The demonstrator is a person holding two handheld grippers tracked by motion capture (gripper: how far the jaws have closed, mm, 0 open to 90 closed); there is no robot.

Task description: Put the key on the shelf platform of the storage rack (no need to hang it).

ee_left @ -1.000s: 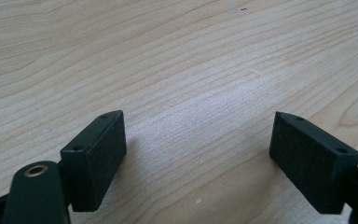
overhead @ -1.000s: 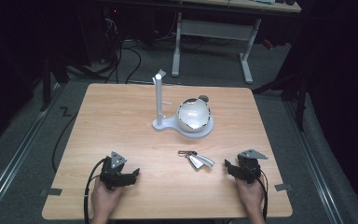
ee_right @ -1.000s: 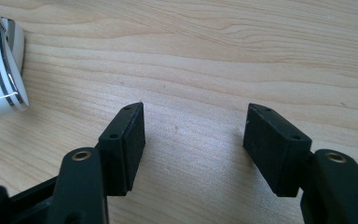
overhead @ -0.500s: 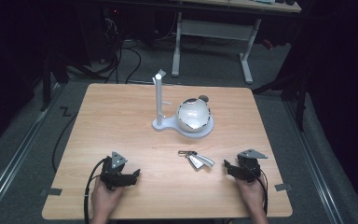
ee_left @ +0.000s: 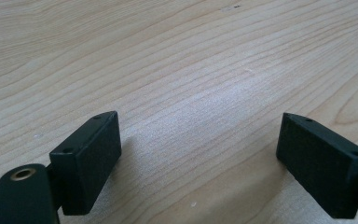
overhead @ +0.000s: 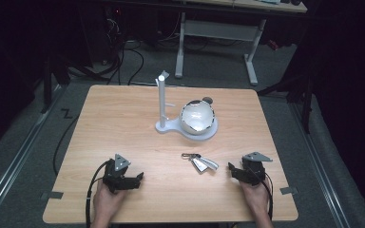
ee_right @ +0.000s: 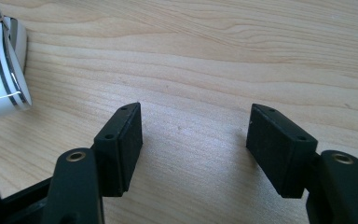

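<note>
On the wooden table [overhead: 123, 123] a small bunch of silvery-white tags on a ring [overhead: 200, 161] lies near the front middle. Behind it stands a white stand with an upright post [overhead: 162, 102], and a shiny round bowl [overhead: 197, 117] rests on its base. My left gripper [overhead: 137, 179] lies at the front left, jaws open over bare wood [ee_left: 198, 119]. My right gripper [overhead: 231, 169] lies at the front right; its jaws have just been opening and stand open with nothing between them [ee_right: 196, 109]. A white piece with silver stripes [ee_right: 2, 65] lies off its left jaw.
A cable [overhead: 92, 187] loops from the left gripper toward the front edge. Beyond the table's far edge stand a metal desk frame [overhead: 216, 31] and floor cables [overhead: 123, 61]. Bare wood spreads across the table's left half.
</note>
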